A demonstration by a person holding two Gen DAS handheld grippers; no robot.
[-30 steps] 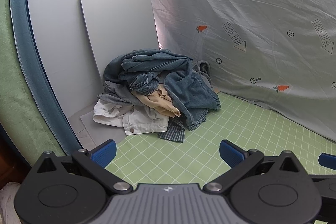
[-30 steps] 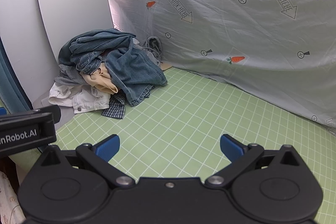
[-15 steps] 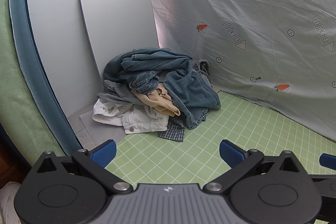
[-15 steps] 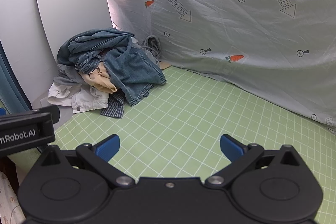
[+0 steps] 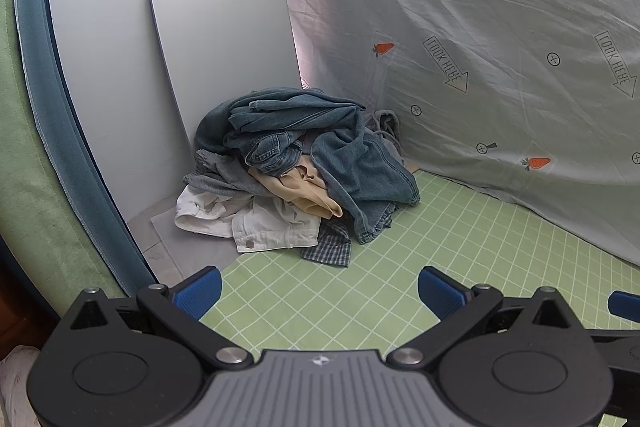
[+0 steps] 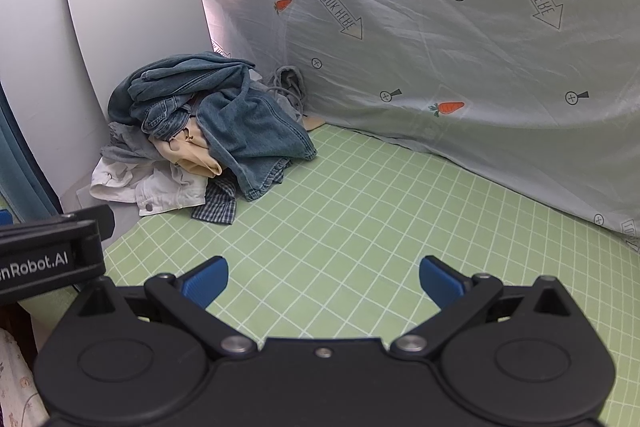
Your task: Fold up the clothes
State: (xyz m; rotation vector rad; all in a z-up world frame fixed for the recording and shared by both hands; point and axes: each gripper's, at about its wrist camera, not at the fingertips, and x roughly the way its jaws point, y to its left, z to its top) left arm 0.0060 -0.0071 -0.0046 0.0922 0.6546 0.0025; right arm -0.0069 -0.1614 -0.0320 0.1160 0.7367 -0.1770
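Step in hand: start of the fold, by my reading. Nothing is picked yet and no garment is spread on the mat.
Left gripper (image 5: 318, 287): released, blue pads spread wide, nothing between them; it hangs over the near edge of the green grid mat (image 5: 460, 251), well apart from the pile.
Right gripper (image 6: 324, 277): released too, pads wide, empty; over the bare mat, to the right of the left gripper's body, which shows at the left edge of the right wrist view.
Clothes pile (image 5: 296, 171): heaped in the far left corner, against the leaning grey board (image 5: 224, 47) and beside the printed sheet (image 5: 480, 27) that hangs as a backdrop.
Pile make-up: blue denim (image 5: 360, 163) on top and draped down the right side; a beige garment (image 5: 308, 191) tucked under it; a white garment with a button (image 5: 260, 227) at the front left; a checked piece (image 5: 330, 247) at the front, lying on the mat.
Layering: tangled; I cannot tell how many items there are.
Next move calls for: reaching both grippers forward to the pile and closing 1 on a free edge, likely the top denim, then dragging it clear onto the open mat.
Risk, judged: denim overlaps the beige piece, so a deep pinch may lift 2 garments.
Work area: the mat's middle and right lie bare.
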